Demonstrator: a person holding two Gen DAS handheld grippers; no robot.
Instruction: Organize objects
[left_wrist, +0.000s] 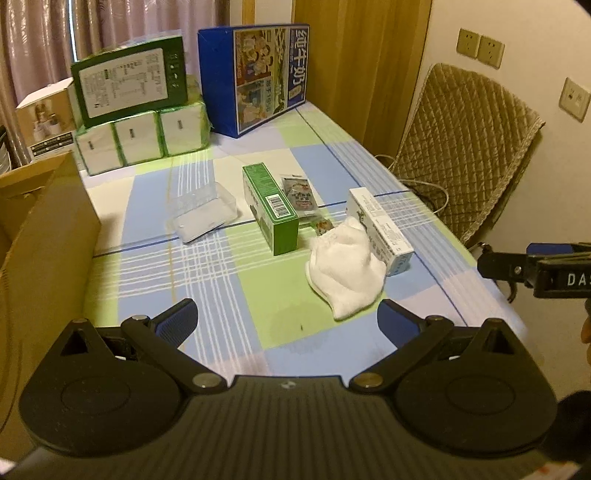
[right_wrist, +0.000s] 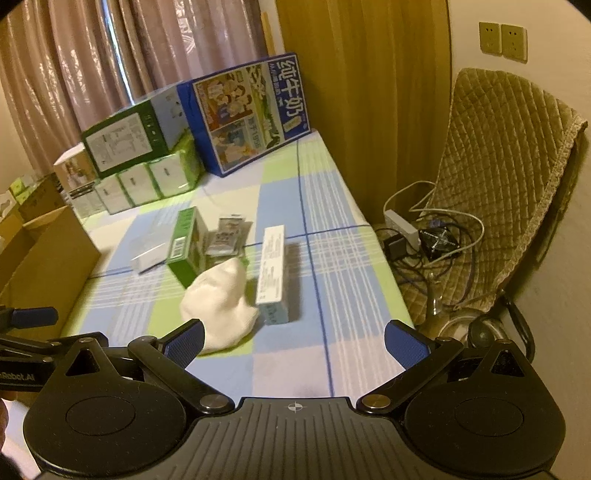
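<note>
On the checked tablecloth (left_wrist: 221, 280), mid-table, a loose cluster of small items is laid out. A crumpled white sock (left_wrist: 345, 269) lies nearest the cameras, touching the long white carton (left_wrist: 380, 229) on its right side. A green carton (left_wrist: 269, 208) lies just left of the sock, barcode end facing up and toward the near edge. Two or three small printed sachets (left_wrist: 301, 195) are tucked between the green carton and the white carton; the print is too small to be read. A clear plastic case (left_wrist: 205, 212) lies further left, apart from the green carton.

Left gripper (left_wrist: 288, 317) is held low over the near edge of the table, pointed toward the cluster, fingers spread wide, nothing between the blue pads (left_wrist: 177, 325). Right gripper (right_wrist: 293, 343) is held beside it at a similar height, angled toward the table's right half, jaws likewise spread wide and empty; the sock is seen just past its left fingertip, contact cannot be confirmed. Each gripper is seen at the edge of the other's view.

At the far end, a blue milk case (left_wrist: 258, 77) is stood upright, next to a green-and-white box (left_wrist: 129, 81) stacked on a wrapped tissue multipack (left_wrist: 144, 136). An open cardboard box (left_wrist: 40, 229) is placed against the table's left edge. A chair with a quilted cover (left_wrist: 465, 147) is seen right of the table, with a power strip and tangled cables (right_wrist: 417, 236) on the seat.
</note>
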